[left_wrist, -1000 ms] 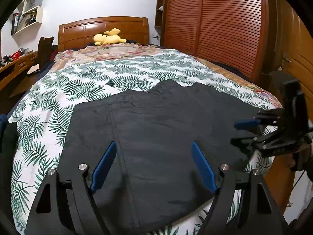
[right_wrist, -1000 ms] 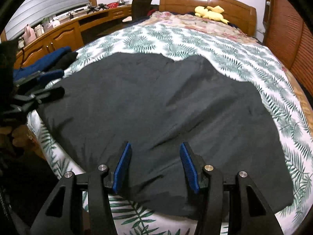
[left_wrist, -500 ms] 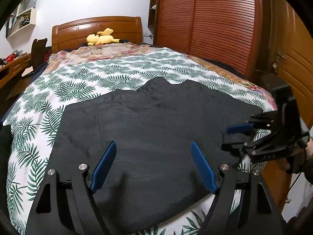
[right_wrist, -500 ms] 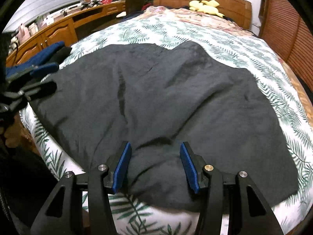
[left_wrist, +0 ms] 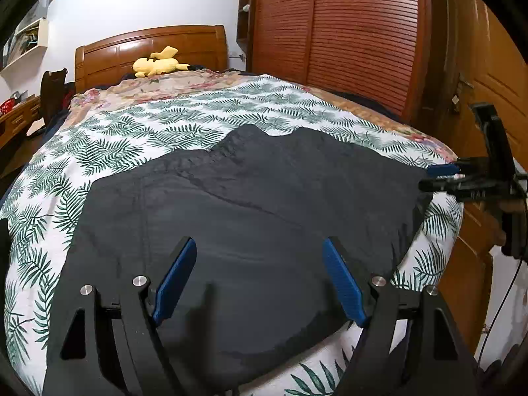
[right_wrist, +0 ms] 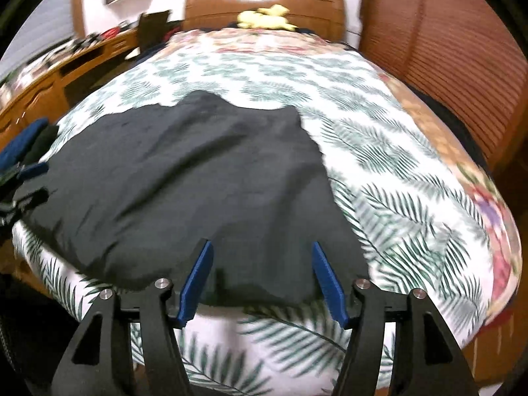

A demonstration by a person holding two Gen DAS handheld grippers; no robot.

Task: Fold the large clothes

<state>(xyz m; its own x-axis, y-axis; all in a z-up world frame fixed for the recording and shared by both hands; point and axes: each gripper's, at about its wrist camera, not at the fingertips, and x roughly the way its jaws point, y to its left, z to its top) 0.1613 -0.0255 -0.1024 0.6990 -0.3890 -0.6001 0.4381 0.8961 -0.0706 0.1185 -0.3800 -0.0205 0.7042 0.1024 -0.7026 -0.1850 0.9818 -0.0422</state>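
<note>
A large black garment [left_wrist: 264,204] lies spread flat on the fern-print bedspread [left_wrist: 132,138]. My left gripper [left_wrist: 259,244] hovers over the garment's near edge, open, with nothing between its blue pads. In the right wrist view the same garment [right_wrist: 184,178] covers the left half of the bedspread [right_wrist: 396,181]. My right gripper [right_wrist: 261,244] is above its near right corner. Its jaws are opening, and the cloth lies below them, not pinched. Each gripper shows in the other's view: the right gripper [left_wrist: 425,178] at the garment's right edge, the left gripper [right_wrist: 44,180] at its left edge.
A yellow plush toy [left_wrist: 158,64] rests against the wooden headboard [left_wrist: 148,49]. Slatted wardrobe doors [left_wrist: 346,33] run along the right of the bed. A wooden desk [right_wrist: 49,76] runs along the left, and dark blue folded clothes [right_wrist: 26,138] sit at the bed's left edge.
My right gripper has swung right along the garment's near edge to its right corner, and its jaws have widened. The left gripper has drifted slightly. The garment's folds have shifted.
</note>
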